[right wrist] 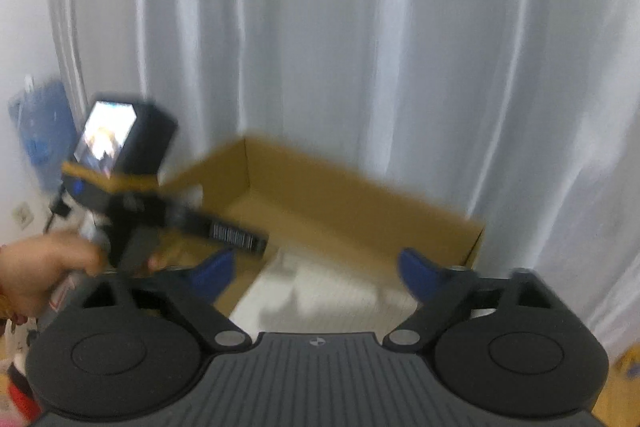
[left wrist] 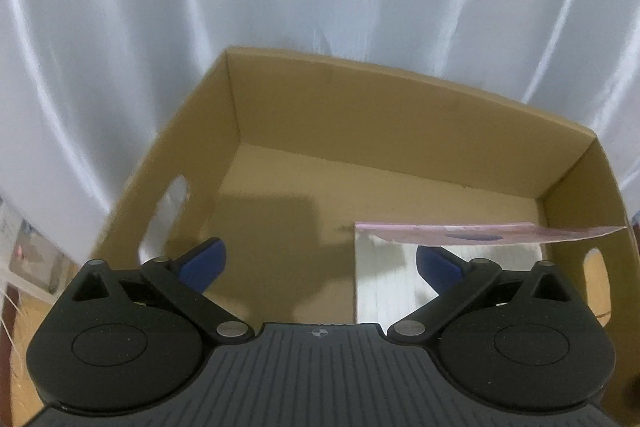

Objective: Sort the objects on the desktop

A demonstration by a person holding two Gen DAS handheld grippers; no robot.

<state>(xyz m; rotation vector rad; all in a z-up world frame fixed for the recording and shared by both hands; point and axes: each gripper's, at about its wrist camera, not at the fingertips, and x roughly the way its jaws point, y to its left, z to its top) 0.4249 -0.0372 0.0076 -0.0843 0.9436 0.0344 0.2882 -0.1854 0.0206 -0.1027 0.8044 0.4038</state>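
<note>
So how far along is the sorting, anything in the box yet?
Done: a book with a pink cover lies in the cardboard box, its cover lifted. In hand: nothing; the left gripper and right gripper both stand open and empty over the box. Left: cannot tell, since no other desktop items are clearly in view.

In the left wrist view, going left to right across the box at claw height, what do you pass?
Handle cutout in the left wall → left blue fingertip → bare box floor → white book with raised pink cover → right blue fingertip → right wall cutout.
</note>
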